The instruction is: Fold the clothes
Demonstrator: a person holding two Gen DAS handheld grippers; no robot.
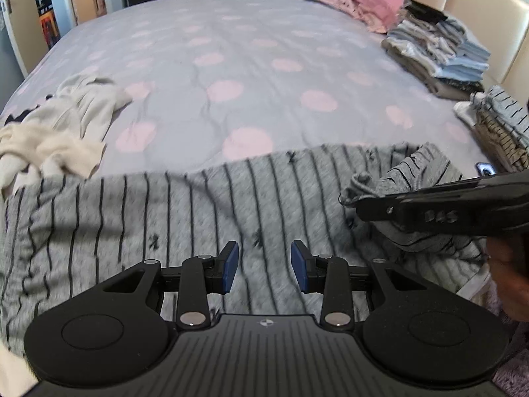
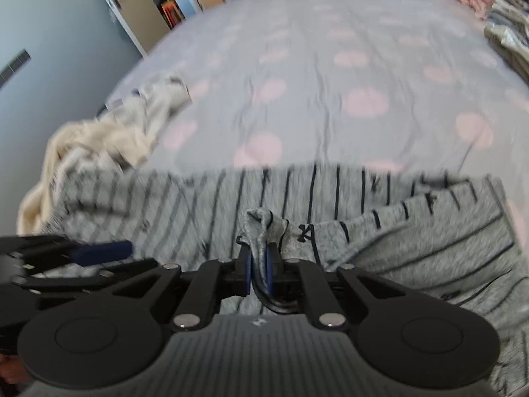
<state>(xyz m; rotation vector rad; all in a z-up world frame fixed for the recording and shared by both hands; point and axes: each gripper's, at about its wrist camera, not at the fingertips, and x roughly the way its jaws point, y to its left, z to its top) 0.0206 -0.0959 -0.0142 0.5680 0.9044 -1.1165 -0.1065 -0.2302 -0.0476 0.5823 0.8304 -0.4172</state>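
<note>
Striped grey garment (image 1: 205,211) spread near us; our right gripper (image 2: 259,264) clamps its right edge; our left gripper (image 1: 264,264) gapes above it.

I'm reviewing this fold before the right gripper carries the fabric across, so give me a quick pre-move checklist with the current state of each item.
1. Right gripper clamped on the grey striped knit garment: ok, a bunch of fabric sits between its blue pads.
2. Left gripper free to pin or grab: ok, open above the garment, holding nothing.
3. Garment spread flat: not ok, its right part is folded over and rumpled.
4. Landing space on the grey pink-dotted bedspread: ok, bare beyond the garment.
5. Cream crumpled clothes clear of the garment: cannot tell, they meet its left edge.
</note>
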